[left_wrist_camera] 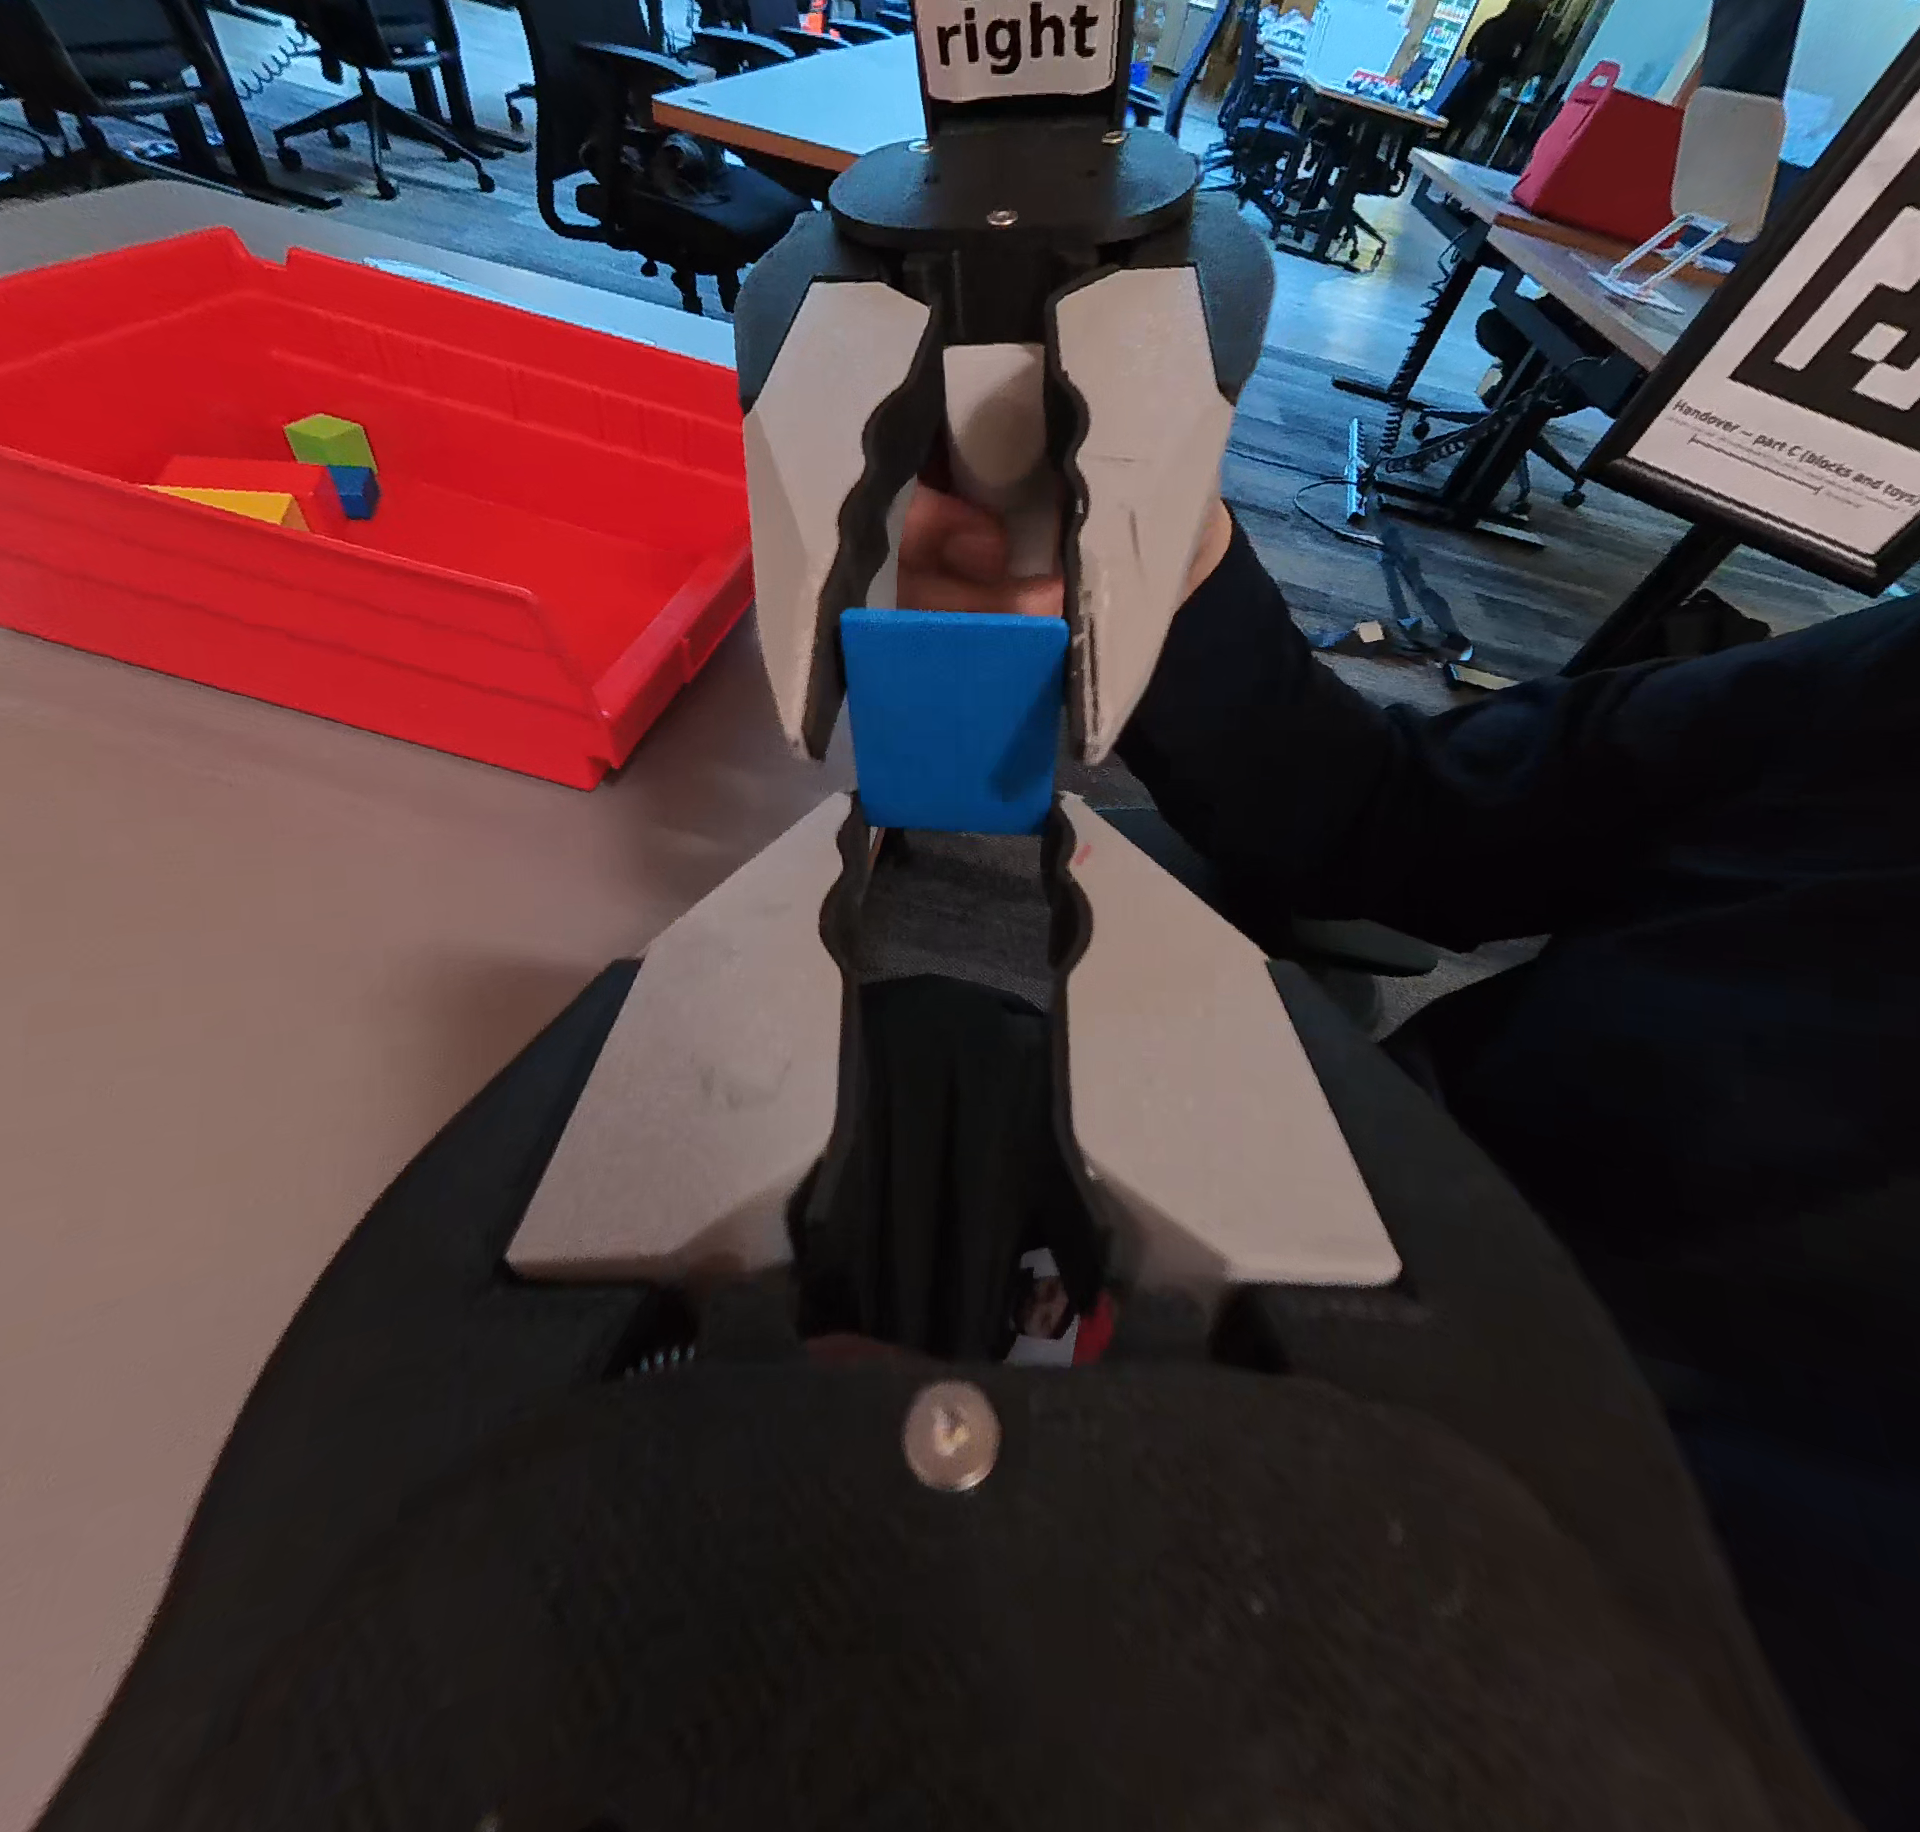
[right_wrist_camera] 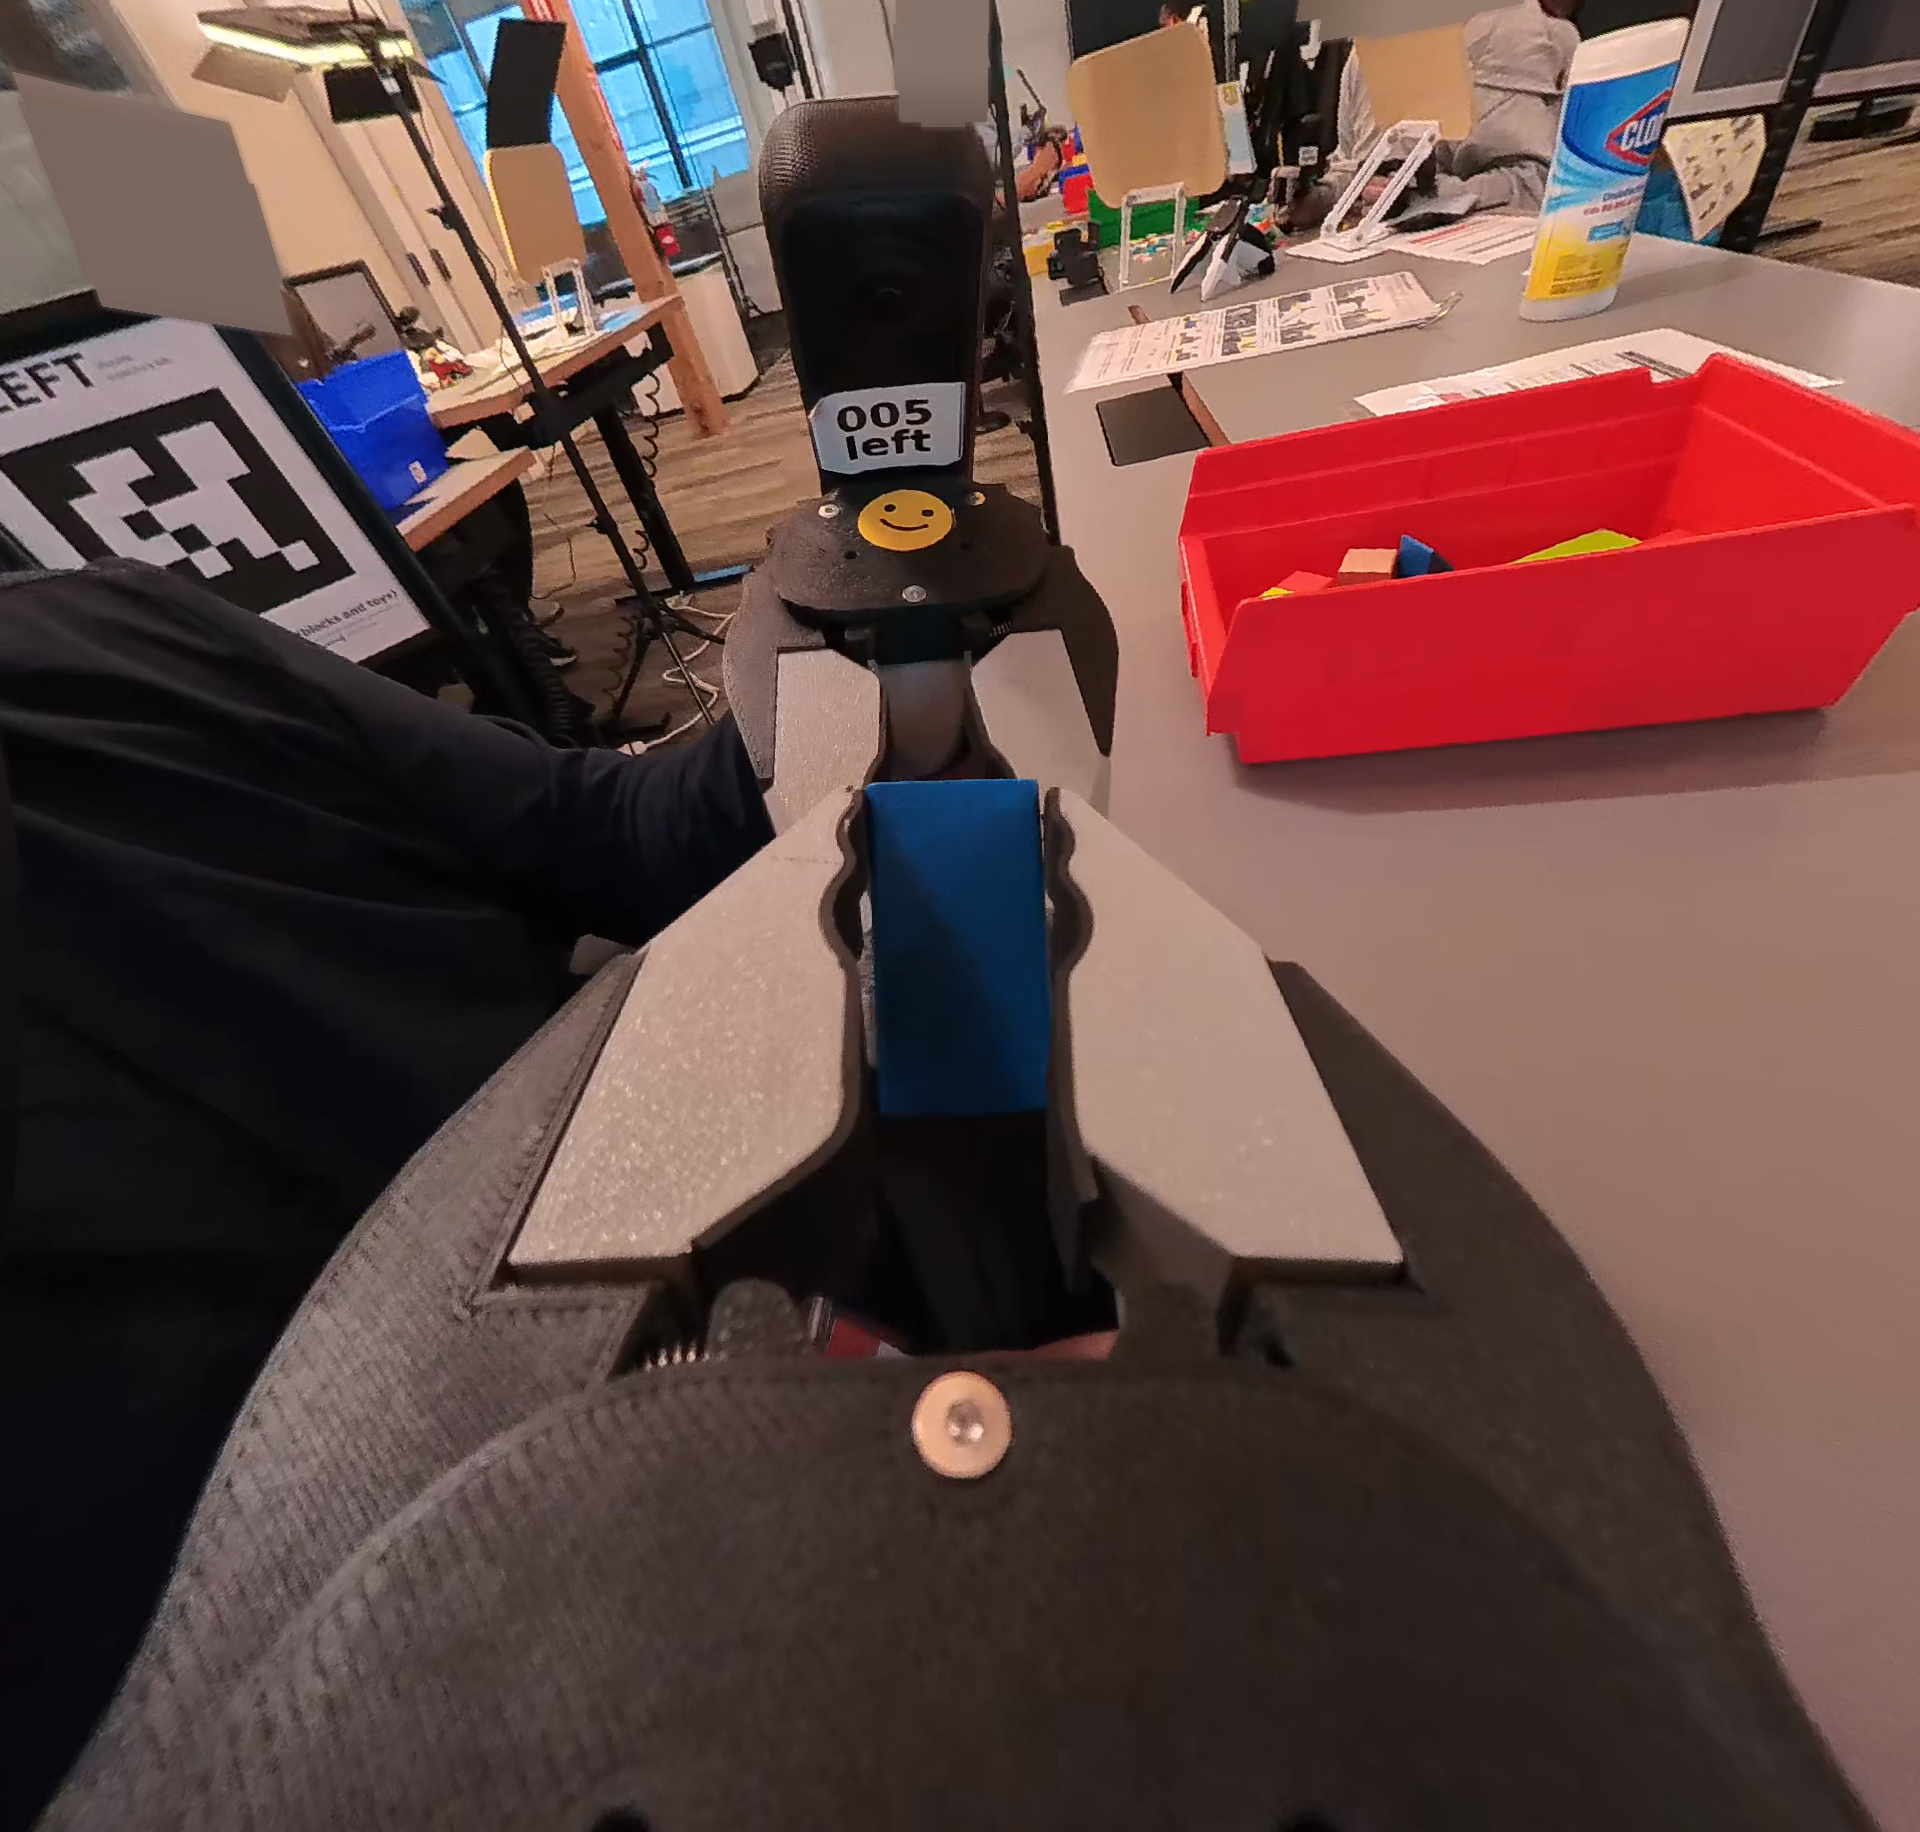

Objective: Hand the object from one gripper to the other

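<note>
Over desk (right_wrist_camera: 1455,951): blue block (right_wrist_camera: 956,951) lengthwise betw tools

Blue block (left_wrist_camera: 954,722) between two tools

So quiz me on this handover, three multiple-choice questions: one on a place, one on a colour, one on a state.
1. Where do the loose blocks lie?
A. on a plate
B. in the red bin
C. in a bag
2. What colour is the held block?
A. green
B. yellow
C. blue
3. The right gripper is:
A. shut on the held block
B. wide open, empty
C. lying in the bin

Answers: B, they sit on the bin's floor; C, its faces are plainly blue; A, both fingers press the block's sides.
</note>
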